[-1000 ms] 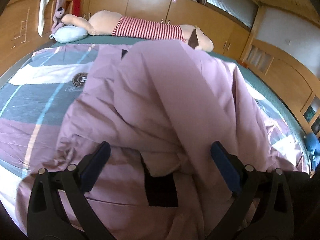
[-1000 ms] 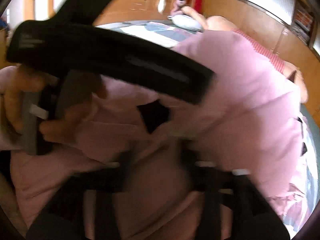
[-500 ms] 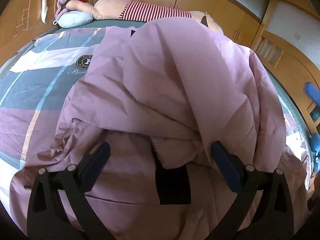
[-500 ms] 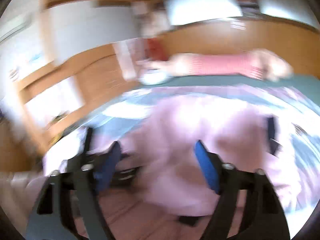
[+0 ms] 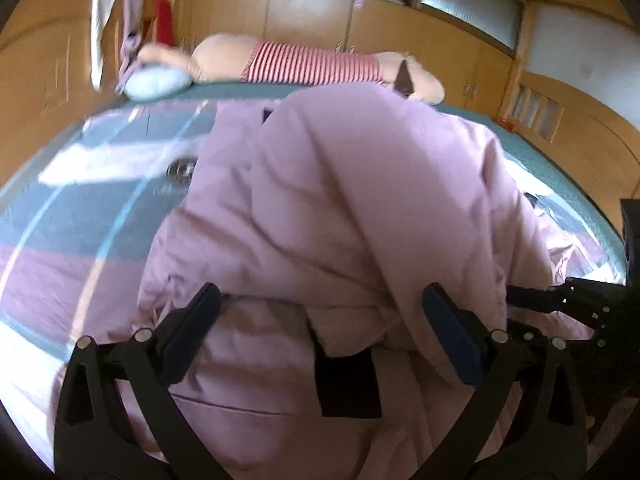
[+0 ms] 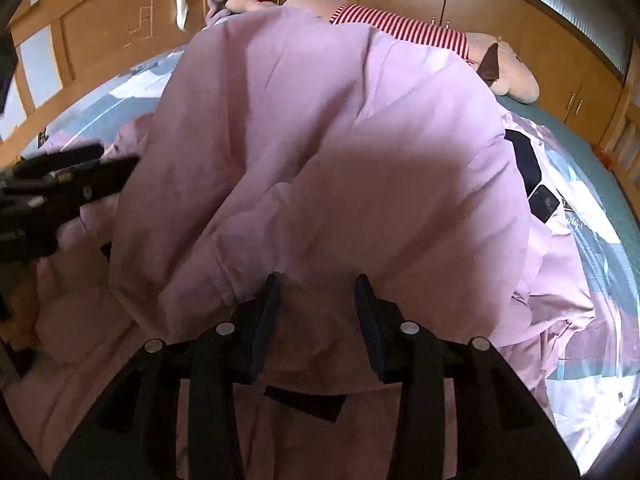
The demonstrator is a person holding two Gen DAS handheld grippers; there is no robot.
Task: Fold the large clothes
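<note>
A large pink padded coat point(image 5: 340, 208) lies bunched on the bed, with black patches at its near hem; it fills the right wrist view point(image 6: 320, 160) too. My left gripper point(image 5: 320, 316) is wide open, its blue-padded jaws standing either side of the coat's folded edge, holding nothing. My right gripper point(image 6: 316, 300) has its jaws partly closed around a fold of the coat's lower edge; cloth sits between them. The right gripper's black frame shows at the right of the left wrist view point(image 5: 580, 304), and the left gripper at the left of the right wrist view point(image 6: 60, 184).
The bed carries a grey, pink and white patterned cover point(image 5: 80, 208). A long plush toy in a red-striped top point(image 5: 312, 64) and a pale blue cushion point(image 5: 156, 84) lie at the headboard. Wooden cupboards point(image 5: 300, 16) line the walls.
The right gripper swung fast across the room and came down onto the coat's near edge, its jaws narrowing around a fold. The left gripper stayed open and lifted back slightly.
</note>
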